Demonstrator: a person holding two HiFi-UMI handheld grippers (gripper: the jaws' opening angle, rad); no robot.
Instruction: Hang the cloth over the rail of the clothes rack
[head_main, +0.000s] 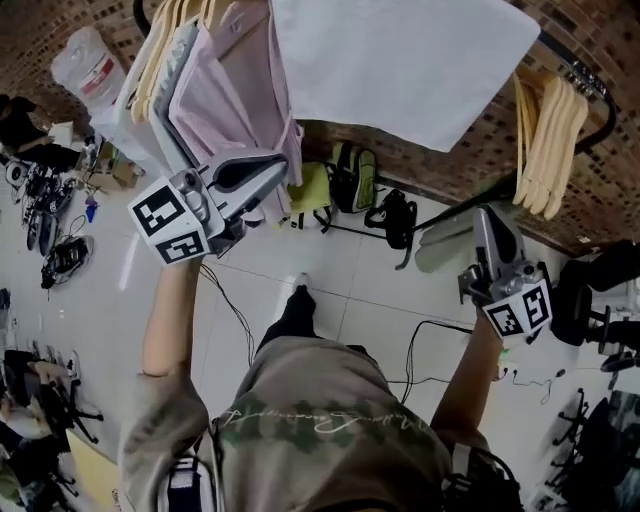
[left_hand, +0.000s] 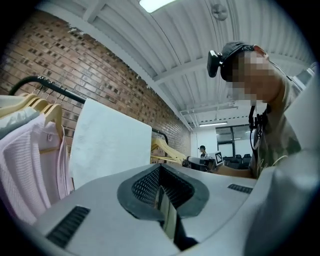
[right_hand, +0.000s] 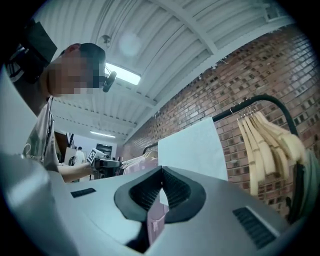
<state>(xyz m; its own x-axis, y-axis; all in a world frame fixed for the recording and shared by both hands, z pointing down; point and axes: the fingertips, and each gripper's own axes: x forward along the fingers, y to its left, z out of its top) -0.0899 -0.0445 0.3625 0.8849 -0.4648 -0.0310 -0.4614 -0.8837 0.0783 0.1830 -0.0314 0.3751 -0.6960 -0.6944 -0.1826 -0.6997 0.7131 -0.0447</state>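
White cloth (head_main: 400, 60) drapes over the black rail (head_main: 597, 95) of the clothes rack, w/ pink garments (head_main: 235, 100) on hangers to its left & a bunch of bare wooden hangers (head_main: 548, 150) to its right, brick wall behind. The person stands back from the rack, arms raised. The left gripper (head_main: 283, 168) is near the pink garments & the right gripper (head_main: 487, 218) is off the cloth's lower corner, neither touching the cloth. Both sets of jaws are closed tip to tip w/ nothing between them. The pink seen thru the right gripper's gap is the garments beyond, not a catch. By the look of it the hanging step is done: the cloth sits across the rail, though from overhead its bottom edge seems to run at a slant. What's left, prob., is a check that it won't slide off. If a tidy-up is wanted, the next move calls for opening one set of jaws, pinching the low edge lightly & tugging it level w/o dragging the cloth off the rail or snagging the hangers either side. Otherwise, just lower the arms
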